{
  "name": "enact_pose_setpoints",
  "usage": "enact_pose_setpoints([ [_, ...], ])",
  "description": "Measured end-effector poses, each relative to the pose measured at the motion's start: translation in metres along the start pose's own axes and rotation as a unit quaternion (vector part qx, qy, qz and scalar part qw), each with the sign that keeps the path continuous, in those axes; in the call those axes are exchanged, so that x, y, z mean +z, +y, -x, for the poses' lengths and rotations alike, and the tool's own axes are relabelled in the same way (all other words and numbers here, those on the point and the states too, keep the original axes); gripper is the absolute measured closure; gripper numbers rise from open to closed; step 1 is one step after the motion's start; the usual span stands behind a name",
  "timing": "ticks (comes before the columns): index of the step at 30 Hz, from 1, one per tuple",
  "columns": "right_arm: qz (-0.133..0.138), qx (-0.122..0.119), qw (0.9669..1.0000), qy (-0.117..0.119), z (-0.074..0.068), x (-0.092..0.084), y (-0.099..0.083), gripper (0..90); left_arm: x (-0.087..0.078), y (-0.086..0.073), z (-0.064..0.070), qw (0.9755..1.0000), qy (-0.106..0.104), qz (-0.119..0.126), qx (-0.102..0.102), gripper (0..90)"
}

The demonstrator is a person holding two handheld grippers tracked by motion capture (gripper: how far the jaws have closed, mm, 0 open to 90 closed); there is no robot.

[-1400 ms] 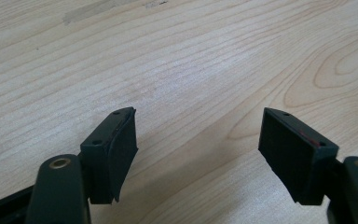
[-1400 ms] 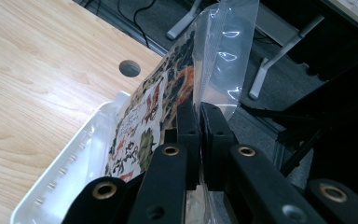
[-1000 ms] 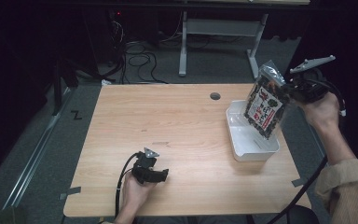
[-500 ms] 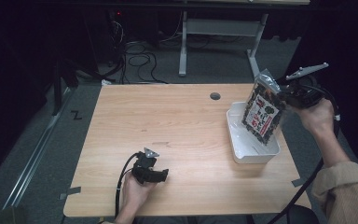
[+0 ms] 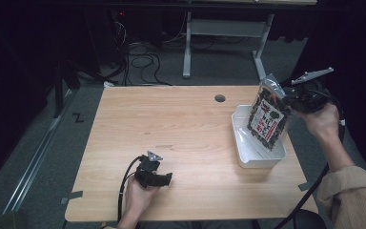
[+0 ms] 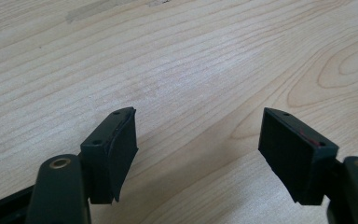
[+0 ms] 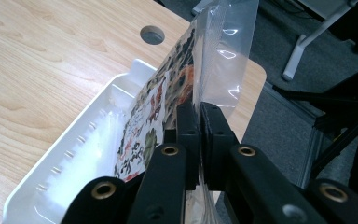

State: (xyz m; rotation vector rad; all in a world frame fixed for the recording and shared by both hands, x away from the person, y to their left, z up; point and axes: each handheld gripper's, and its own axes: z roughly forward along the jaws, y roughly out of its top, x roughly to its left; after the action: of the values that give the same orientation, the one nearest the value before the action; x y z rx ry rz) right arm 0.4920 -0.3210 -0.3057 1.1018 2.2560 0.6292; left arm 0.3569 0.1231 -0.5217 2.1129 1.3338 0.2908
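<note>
wood table (image 5: 181,124) w/ round cable hole (image 5: 219,98) | we see grey desk frame (image 5: 219,28) behind | cables (image 5: 138,55) on carpet floor

The clear plastic snack bag (image 5: 268,119), filled with dark pieces and fronted by a white label with red print, hangs tilted, its sealed top edge toward one o'clock, its lower end inside the white tray (image 5: 242,143). The tray, long and shallow, lies at the table's three o'clock edge.

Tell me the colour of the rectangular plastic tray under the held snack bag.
White, the rectangular plastic tray; the right gripper view shows it best.
</note>
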Motion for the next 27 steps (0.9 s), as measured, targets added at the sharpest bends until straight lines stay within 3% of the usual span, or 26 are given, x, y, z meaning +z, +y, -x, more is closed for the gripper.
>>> enact_pose_setpoints([
  [27, -0.031, 0.035, 0.9988, 0.018, 0.013, 0.014, -0.015, 84.9, 0.0, 0.0, 0.001, 1.0, -0.001, -0.001, -0.001, 28.3],
])
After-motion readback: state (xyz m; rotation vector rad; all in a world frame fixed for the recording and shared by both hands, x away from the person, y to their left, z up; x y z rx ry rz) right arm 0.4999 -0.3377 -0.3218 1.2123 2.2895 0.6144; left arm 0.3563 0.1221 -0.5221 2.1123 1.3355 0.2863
